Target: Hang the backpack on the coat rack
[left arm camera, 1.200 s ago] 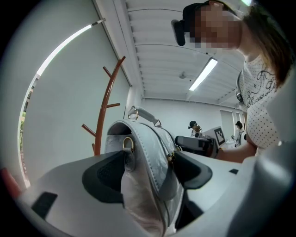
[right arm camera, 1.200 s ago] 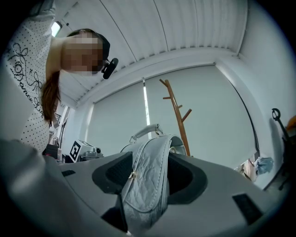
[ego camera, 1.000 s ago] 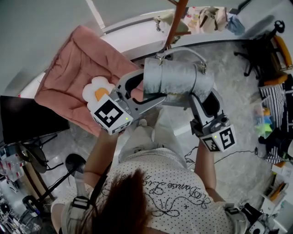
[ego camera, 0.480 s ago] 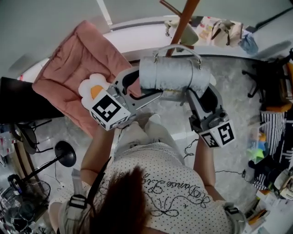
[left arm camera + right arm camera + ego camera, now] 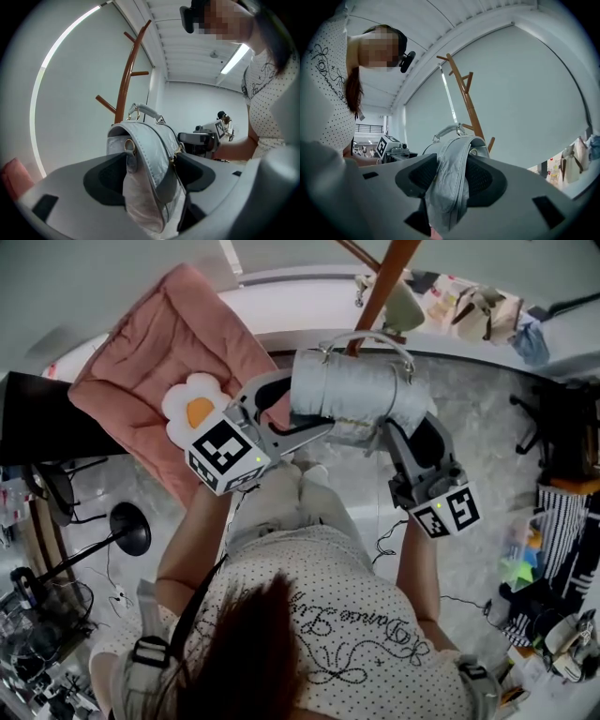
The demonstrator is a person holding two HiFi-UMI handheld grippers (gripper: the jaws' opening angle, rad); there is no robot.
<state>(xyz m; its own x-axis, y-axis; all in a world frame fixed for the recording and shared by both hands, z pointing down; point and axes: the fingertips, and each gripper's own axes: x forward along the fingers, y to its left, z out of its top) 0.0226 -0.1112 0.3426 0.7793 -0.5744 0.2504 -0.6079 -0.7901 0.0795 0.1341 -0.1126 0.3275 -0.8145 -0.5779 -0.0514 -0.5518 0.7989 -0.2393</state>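
- Since 1 s ago, left tool (image 5: pixel 298 427) + right tool (image 5: pixel 403 430) have carried the silver backpack (image 5: pixel 352 395) closer to the coat rack (image 5: pixel 386 277). The top handle (image 5: pixel 367 337) now sits just in front of the rack's pole.
- Left tool: clamped on one end of the backpack, fabric bunched between the pads.
- Right tool: jaws closing, with the other end's fabric between them and the pads pressing on it.
- Backpack hangs in the air between the two tools, upright, handle on top, near the rack but not yet on a peg (image 5: pixel 105 104).
- Handling, my read: soft thin shell that creases under the pads, so it'll sag. Prob. light. Smooth sheen, so it may slip.
- Best hold: keep the end grips and leave the stiffer arched handle free to drop over a peg.
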